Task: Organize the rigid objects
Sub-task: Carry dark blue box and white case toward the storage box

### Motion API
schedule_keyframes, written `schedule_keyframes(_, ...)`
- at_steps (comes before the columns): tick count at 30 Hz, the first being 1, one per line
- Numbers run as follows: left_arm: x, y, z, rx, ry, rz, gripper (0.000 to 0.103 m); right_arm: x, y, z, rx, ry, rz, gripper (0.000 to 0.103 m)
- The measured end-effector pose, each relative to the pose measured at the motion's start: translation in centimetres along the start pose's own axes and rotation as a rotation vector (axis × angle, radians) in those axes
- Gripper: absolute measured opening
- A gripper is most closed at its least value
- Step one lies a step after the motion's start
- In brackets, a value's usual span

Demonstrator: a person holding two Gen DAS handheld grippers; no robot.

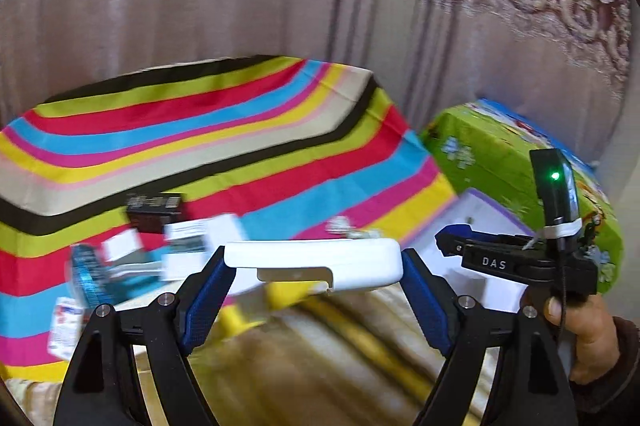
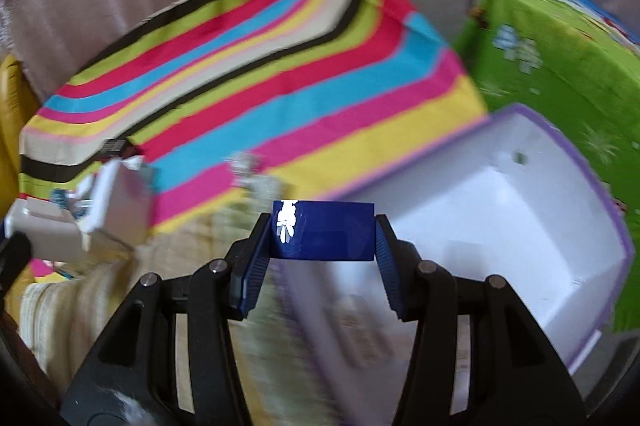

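We are holding two items aloft. Left hand-held gripper (image 1: 314, 274) is clamping a white case (image 1: 314, 260) across its ends; right hand-held gripper (image 2: 323, 238) is clamping a blue box (image 2: 324, 230) by its sides. Both are looking light and stiff, likely slick plastic or card, so end-on grips are suiting them. Just beyond, the white bin (image 2: 520, 209) is sitting open near the right gripper. Farther off, small boxes (image 1: 188, 238) are lying on the striped cloth (image 1: 200, 129); a green box (image 2: 560, 65) is standing beyond the bin.

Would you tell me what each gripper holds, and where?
Left gripper: white box, by its ends. Right gripper: blue box, by its ends.
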State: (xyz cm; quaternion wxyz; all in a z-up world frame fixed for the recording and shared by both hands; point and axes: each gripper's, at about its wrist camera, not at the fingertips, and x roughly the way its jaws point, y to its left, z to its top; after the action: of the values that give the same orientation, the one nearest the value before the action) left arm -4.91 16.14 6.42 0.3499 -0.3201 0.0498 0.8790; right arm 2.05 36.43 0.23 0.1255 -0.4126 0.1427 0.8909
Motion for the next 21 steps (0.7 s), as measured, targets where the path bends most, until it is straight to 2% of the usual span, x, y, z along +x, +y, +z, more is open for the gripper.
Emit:
schedule_keyframes(5, 2.5, -4.1, 0.3, 0.054, 0.053, -0.072, 0.083, -0.1, -4.7, 0.0, 0.028, 0.014, -0.087, 0.054)
schedule_keyframes(10, 4.9, -7.0, 0.5, 0.091, 0.112, -0.110, 0.083, 0.6, -8.7, 0.1, 0.046, 0.048, -0.160, 0.054)
schedule_keyframes(20, 8.1, -9.9, 0.4, 0.103, 0.183, -0.162, 0.083, 1.5, -12.9, -0.4, 0.072, 0.097, -0.251, 0.054)
schedule_keyframes(21, 8.3, -10.2, 0.4, 0.103, 0.188, -0.169, 0.083, 1.5, -13.0, -0.4, 0.070, 0.100, -0.262, 0.059)
